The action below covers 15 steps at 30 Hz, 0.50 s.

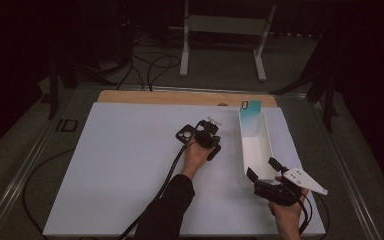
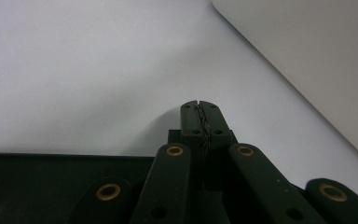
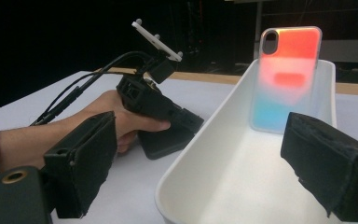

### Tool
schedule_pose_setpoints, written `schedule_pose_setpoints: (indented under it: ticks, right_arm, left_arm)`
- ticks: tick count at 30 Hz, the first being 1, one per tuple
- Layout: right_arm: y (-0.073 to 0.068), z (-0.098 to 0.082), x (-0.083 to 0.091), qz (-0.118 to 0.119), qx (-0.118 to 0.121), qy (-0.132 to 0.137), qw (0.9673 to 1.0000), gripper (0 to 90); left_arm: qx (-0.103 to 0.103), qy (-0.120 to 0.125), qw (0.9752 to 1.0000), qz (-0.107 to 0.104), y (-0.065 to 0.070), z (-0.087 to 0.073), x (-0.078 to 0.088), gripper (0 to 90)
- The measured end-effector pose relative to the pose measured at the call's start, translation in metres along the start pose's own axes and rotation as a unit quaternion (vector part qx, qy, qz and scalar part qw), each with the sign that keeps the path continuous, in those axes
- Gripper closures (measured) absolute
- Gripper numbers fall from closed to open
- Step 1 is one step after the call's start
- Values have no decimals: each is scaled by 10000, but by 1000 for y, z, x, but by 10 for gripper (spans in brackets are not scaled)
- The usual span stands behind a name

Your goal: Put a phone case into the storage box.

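High view: one white tray [image 1: 256,150], one gradient phone case [image 1: 250,116] propped at its far end, and one black phone case [image 1: 185,133] flat beside the left gripper [image 1: 208,129]. The right gripper [image 1: 261,168] spans the tray's near end.

Left gripper view: jaws fully shut, nothing visibly between them; bare mat ahead.

Right gripper view: jaws wide apart, empty, either side of the tray's near rim.

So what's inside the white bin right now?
One phone case with a red-to-blue gradient leans upright against the far end wall of the white bin. The bin floor behind the case is covered.
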State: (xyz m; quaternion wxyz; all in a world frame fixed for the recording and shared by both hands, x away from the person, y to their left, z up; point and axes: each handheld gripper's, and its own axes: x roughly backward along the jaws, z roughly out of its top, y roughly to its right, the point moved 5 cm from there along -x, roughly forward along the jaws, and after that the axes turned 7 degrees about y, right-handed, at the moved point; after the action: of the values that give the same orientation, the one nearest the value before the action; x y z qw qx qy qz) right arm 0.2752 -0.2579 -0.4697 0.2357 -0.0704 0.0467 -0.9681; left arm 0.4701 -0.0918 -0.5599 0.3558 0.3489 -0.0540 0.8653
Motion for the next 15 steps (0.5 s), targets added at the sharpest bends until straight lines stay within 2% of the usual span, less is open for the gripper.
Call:
schedule_pose_setpoints:
  ticks: [5,7,13,15]
  right_arm:
    - [-1,0,0,6,0,-1,10000,106]
    - [1,0,1,-16,1,14,10000,107]
    - [3,1,2,-48,-24,25,10000,107]
    - [2,1,2,-57,-29,19,10000,107]
  left_arm:
    - [-55,-78,10000,-23,1,-2,3,900]
    - [-2,-102,9999,-66,1,-6,9,900]
    - [-61,-68,9997,-204,4,-32,38,900]
    - [-105,-79,9998,-174,3,-39,47,900]
